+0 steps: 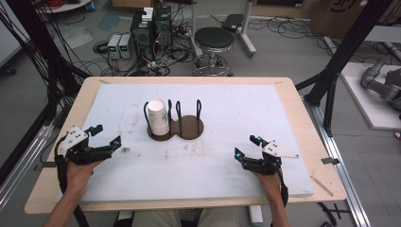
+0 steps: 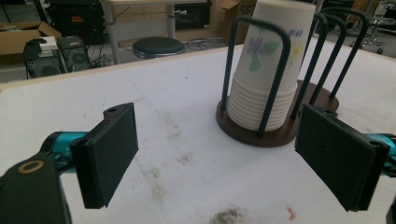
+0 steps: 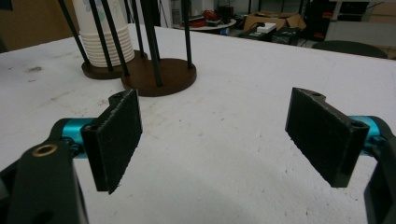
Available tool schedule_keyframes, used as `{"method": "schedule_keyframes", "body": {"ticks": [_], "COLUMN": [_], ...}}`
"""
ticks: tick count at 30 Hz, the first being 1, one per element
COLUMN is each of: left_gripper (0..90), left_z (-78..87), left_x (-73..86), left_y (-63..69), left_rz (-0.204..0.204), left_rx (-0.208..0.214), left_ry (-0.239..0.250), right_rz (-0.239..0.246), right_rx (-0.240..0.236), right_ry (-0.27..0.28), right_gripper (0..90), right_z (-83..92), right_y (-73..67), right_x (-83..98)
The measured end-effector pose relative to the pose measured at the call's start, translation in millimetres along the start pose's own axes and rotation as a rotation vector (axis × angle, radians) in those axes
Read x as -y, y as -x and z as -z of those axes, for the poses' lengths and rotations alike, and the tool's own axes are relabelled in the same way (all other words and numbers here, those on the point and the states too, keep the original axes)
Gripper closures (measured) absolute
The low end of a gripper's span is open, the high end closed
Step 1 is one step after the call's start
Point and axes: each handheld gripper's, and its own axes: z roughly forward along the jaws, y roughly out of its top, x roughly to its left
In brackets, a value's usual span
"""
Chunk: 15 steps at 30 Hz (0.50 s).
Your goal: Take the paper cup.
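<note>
I have my left tool [image 1: 105, 135] spread wide and empty, hovering low over the worktop [image 1: 213, 161] and aimed at the stack of paper cups [image 2: 267, 70]. My right tool [image 1: 247, 147] is equally wide apart and empty, well off to the other side, facing the same way. The cups stand upside down, nested tightly, in the left ring of the wire holder [image 1: 176, 124], a dark round double base with thin black hoops rising around each bay; the right bay is bare.

My worry is those hoops. From the left gripper view, a hoop stands right in front of the cup wall, so a flat pad [image 2: 108, 154] closing straight in would likely catch wire instead of paper, or drag the light holder across the white sheet. The cups are thin, smooth and tapered with a floral print; squeezing hard could crumple the top one, and since they are nested close, lifting one may pull several up together. The pads look like coarse dark foam, which should grip well.
</note>
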Motion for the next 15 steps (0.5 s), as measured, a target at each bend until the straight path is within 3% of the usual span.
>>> {"method": "schedule_keyframes", "body": {"ticks": [7, 8, 15], "left_gripper": [13.4, 13.4, 13.3], "left_z": [-1.4, -2.9, -8.4], "left_x": [-26.4, -36.1, -62.2], "left_y": [-5.1, -8.1, -17.4], "left_rz": [-0.035, -0.037, -0.058], "left_rx": [0.040, 0.060, 0.114], "left_ry": [-0.007, -0.007, -0.012], "right_rz": [0.005, 0.006, 0.001], "right_rx": [0.000, -0.004, -0.009], "right_ry": [0.006, 0.007, 0.002], "right_gripper": [19.0, 19.0, 19.0], "right_z": [0.2, 0.6, 0.4], "right_y": [-0.2, -0.2, -0.3], "right_x": [0.2, 0.3, 0.2]}}
